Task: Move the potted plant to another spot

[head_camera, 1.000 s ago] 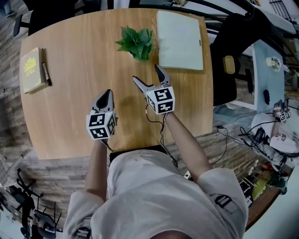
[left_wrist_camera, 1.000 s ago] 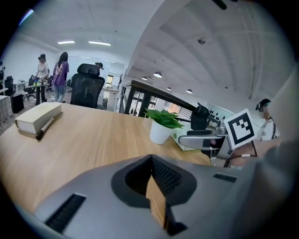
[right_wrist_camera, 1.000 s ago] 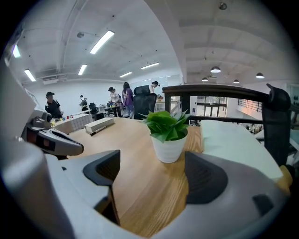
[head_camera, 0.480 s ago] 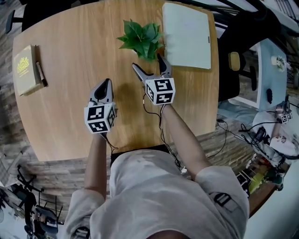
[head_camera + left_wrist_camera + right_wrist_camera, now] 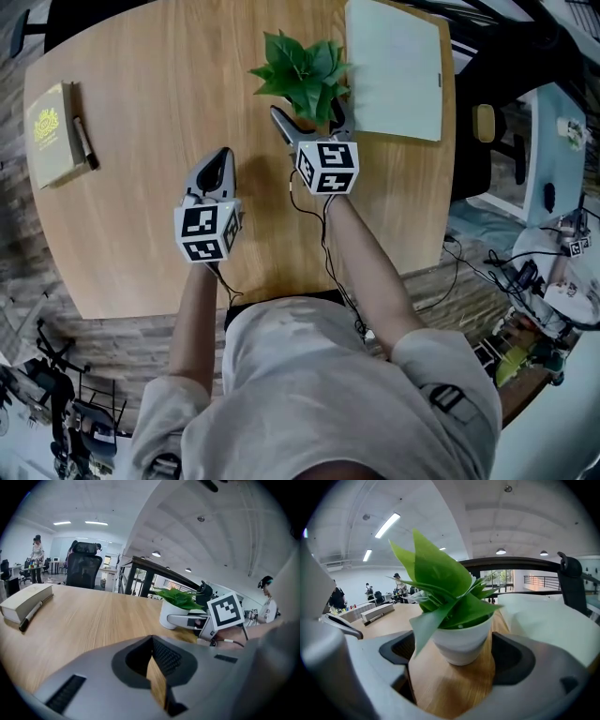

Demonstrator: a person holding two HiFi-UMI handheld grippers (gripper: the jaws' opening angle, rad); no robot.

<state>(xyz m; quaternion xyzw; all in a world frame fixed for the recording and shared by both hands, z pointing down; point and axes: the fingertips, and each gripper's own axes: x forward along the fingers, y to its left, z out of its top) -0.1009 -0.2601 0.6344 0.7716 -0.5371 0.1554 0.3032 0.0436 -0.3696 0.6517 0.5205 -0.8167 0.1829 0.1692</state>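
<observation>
Counted on the wooden surface [image 5: 159,112]: one potted plant [image 5: 305,75], one pale flat pad [image 5: 394,66], one yellow book [image 5: 49,133] and one dark pen [image 5: 82,141]. There are two grippers, each carrying one cube with black-and-white square markers.

The potted plant, green leaves in a white pot, stands upright near the far edge of the surface, just left of the pad, which lies at the far right corner. The book lies by the left edge, with the pen alongside it on the side toward the middle. The book's cover bears print, too small to read; nothing else shows legible writing.

The right gripper [image 5: 307,120] has its jaws spread wide, and they have just been opening. The white pot stands between them, with bare wood showing on both sides of it, so the pads are not pressing on it. The left gripper [image 5: 220,159] is over the middle of the surface, well apart from the plant, its jaws drawn together to a thin slit with nothing held.
</observation>
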